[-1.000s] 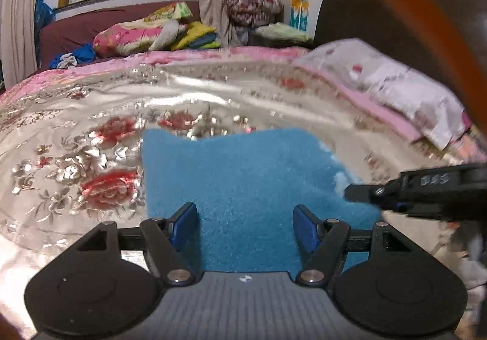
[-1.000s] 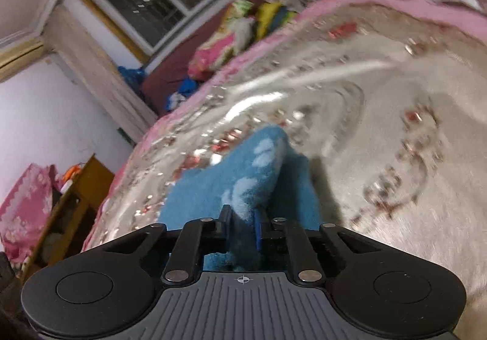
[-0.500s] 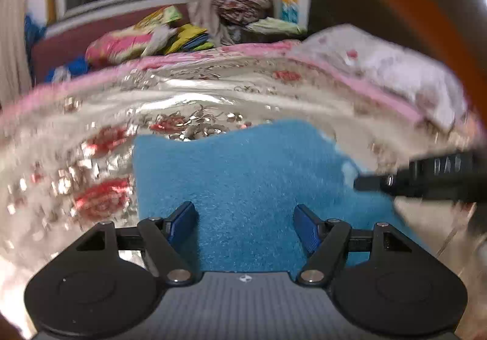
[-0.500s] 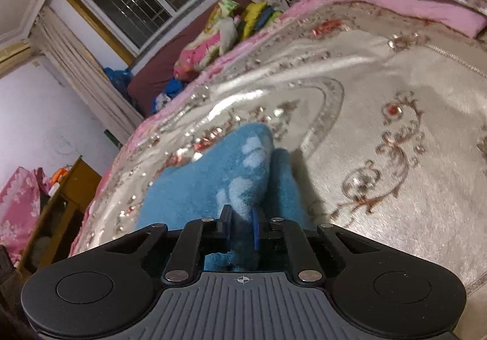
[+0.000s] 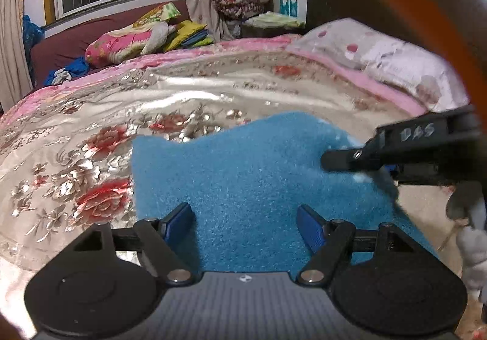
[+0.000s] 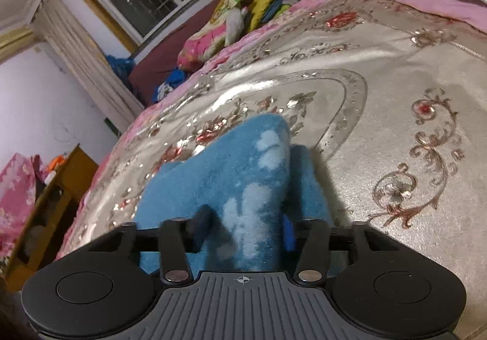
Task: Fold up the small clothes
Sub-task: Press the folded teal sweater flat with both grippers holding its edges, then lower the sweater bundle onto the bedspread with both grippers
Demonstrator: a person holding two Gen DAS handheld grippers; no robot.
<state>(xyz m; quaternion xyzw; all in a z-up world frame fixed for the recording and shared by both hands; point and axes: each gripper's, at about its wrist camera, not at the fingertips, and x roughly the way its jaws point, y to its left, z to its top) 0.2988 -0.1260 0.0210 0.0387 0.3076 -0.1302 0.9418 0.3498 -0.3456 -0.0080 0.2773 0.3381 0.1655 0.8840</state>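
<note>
Left gripper point(image 5: 245, 225) spread wide, empty, above blue fleece garment point(image 5: 249, 181) on bed point(image 5: 76, 163). Right gripper point(image 6: 245, 227) parted, raised fold between its fingers, grip uncertain.

A fluffy, matt blue cloth point(image 5: 258, 175) is seen at frame centre on a glossy satin bedspread point(image 5: 91, 139); matt black plastic is shown by the left gripper point(image 5: 245, 222).

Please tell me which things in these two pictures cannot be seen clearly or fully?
- Blue garment: near edge hidden behind the left hand-held gripper body, left wrist view; its type is unclear.
- Right hand-held gripper: a raised fold with pale patches covers the gap, right wrist view; contact is unclear.
- Wooden furniture: cut off by the fisheye edge.
</note>
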